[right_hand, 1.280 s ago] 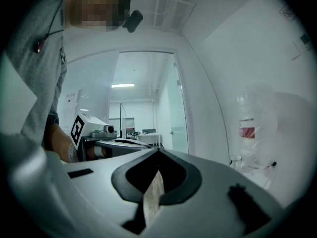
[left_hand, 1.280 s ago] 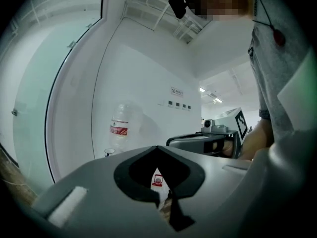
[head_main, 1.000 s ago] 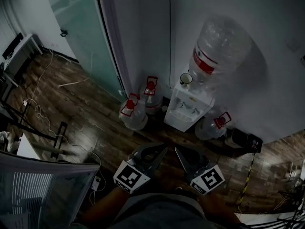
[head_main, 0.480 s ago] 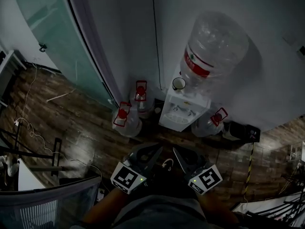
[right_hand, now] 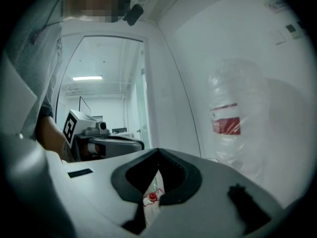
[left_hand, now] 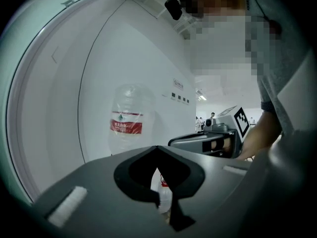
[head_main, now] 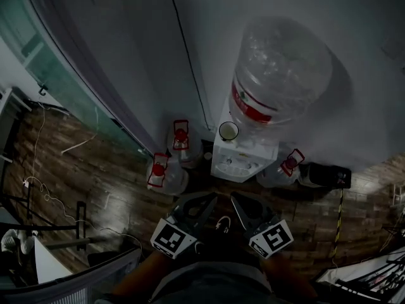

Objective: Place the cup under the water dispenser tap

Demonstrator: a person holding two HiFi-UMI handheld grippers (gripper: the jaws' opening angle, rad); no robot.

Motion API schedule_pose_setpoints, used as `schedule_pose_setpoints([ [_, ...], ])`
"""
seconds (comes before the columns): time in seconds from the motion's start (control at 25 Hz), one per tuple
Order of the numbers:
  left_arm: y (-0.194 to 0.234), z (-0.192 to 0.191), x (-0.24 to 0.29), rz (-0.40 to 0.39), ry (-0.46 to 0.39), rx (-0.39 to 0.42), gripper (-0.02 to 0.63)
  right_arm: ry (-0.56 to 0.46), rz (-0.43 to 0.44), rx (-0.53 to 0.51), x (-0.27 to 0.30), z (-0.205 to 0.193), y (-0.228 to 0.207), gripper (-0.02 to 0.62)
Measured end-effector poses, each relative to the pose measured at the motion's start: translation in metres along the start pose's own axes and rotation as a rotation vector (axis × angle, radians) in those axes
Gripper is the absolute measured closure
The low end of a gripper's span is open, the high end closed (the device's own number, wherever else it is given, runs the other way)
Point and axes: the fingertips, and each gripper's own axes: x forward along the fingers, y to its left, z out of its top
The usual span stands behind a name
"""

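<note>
A white cup (head_main: 228,131) with a dark rim stands on top of the white water dispenser (head_main: 245,159), just left of the big clear bottle (head_main: 281,68) with a red label. The taps (head_main: 238,164) on the dispenser's front are small and dim. My left gripper (head_main: 213,199) and right gripper (head_main: 233,199) are side by side low in the head view, short of the dispenser and apart from the cup. Both are shut with nothing held. In the left gripper view the shut left gripper (left_hand: 157,148) points past the bottle (left_hand: 127,125). The right gripper (right_hand: 158,150) looks the same in its own view.
Spare water jugs with red handles stand on the wooden floor, two left of the dispenser (head_main: 166,173) (head_main: 181,138) and one on its right (head_main: 283,168). A black box (head_main: 326,176) lies further right. A glass door (head_main: 38,49) and loose cables (head_main: 50,201) are at left.
Both grippers and the camera have moved forward toward the dispenser, which now sits nearer and more central. The jaws stayed shut and empty. The cup has not moved.
</note>
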Motion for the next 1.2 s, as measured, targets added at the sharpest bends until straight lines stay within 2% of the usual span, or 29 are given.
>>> schedule_pose_setpoints([
  [0.08,0.012,-0.008,0.017,-0.003,0.000,0.012,0.598,0.000,-0.019,0.006,0.008,-0.005,-0.021,0.590],
  [0.28,0.038,-0.013,0.056,0.013,0.040,-0.026,0.598,-0.002,-0.065,0.028,0.025,-0.019,-0.068,0.590],
  [0.52,0.061,-0.033,0.097,0.001,0.047,-0.035,0.598,0.025,-0.102,0.027,0.044,-0.044,-0.106,0.591],
  [0.8,0.094,-0.059,0.126,-0.011,0.002,-0.029,0.598,0.072,-0.176,0.009,0.074,-0.084,-0.143,0.588],
  [0.84,0.101,-0.067,0.127,-0.009,0.005,-0.038,0.598,0.082,-0.186,0.009,0.080,-0.093,-0.146,0.573],
  [0.88,0.108,-0.074,0.129,-0.012,0.009,-0.045,0.598,0.090,-0.195,0.010,0.086,-0.101,-0.150,0.510],
  [0.92,0.114,-0.081,0.131,-0.019,0.012,-0.046,0.598,0.096,-0.207,0.010,0.092,-0.108,-0.155,0.494],
  [1.2,0.133,-0.111,0.153,-0.057,0.008,-0.060,0.598,0.127,-0.295,-0.002,0.112,-0.145,-0.181,0.457],
])
